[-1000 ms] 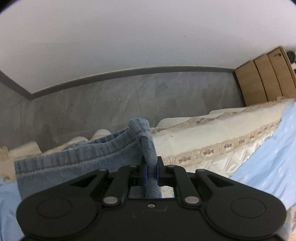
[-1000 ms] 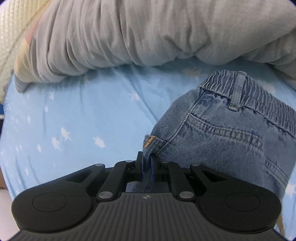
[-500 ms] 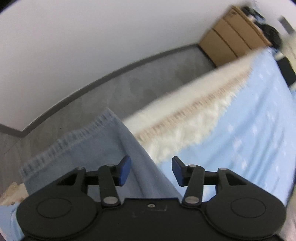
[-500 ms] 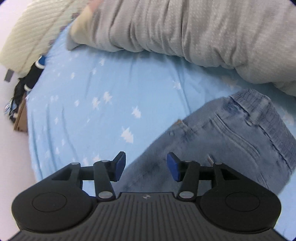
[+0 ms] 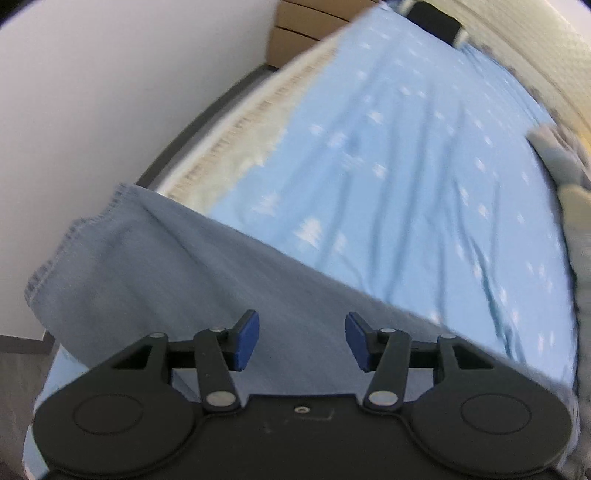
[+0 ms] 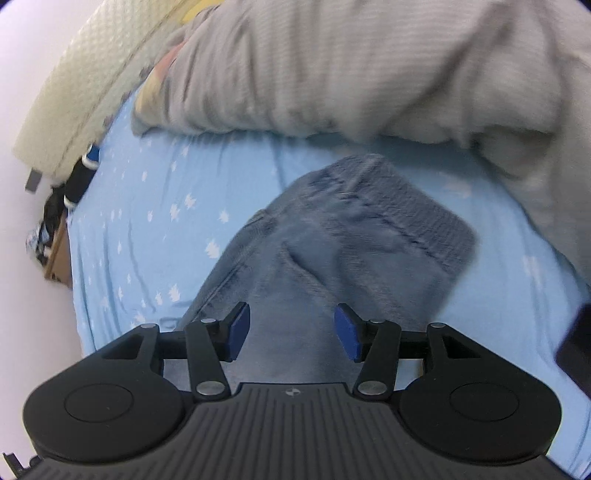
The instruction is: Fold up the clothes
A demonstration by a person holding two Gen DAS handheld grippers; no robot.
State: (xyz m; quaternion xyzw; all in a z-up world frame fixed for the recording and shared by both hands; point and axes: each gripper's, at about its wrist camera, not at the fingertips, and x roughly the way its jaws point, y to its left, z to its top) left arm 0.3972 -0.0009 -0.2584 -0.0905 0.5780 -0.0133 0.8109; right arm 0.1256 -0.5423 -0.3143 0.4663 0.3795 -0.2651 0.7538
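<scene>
Blue denim jeans (image 5: 177,280) lie on the light-blue star-print sheet (image 5: 406,166), one stitched hem reaching past the bed's edge at the left. My left gripper (image 5: 302,343) hovers above the denim with its blue pads apart, jaws still opening, and nothing pinched between them. In the right wrist view the jeans (image 6: 351,240) lie folded, the elastic waistband at the far end. My right gripper (image 6: 291,334) stands open over the nearer denim, clear of the cloth. Both views are blurred by motion.
A rumpled grey duvet (image 6: 369,74) lies just beyond the waistband. A cream quilted headboard (image 6: 74,92) runs along the far left. Brown cardboard boxes (image 5: 295,33) stand past the bed, by a white wall (image 5: 110,92). A lace-trimmed cream cover (image 5: 236,140) edges the mattress.
Both grippers let go of the jeans, opened and lifted back. The denim dropped flat onto the sheet. The left wrist view rolled and swung from the wall down toward the bed.
</scene>
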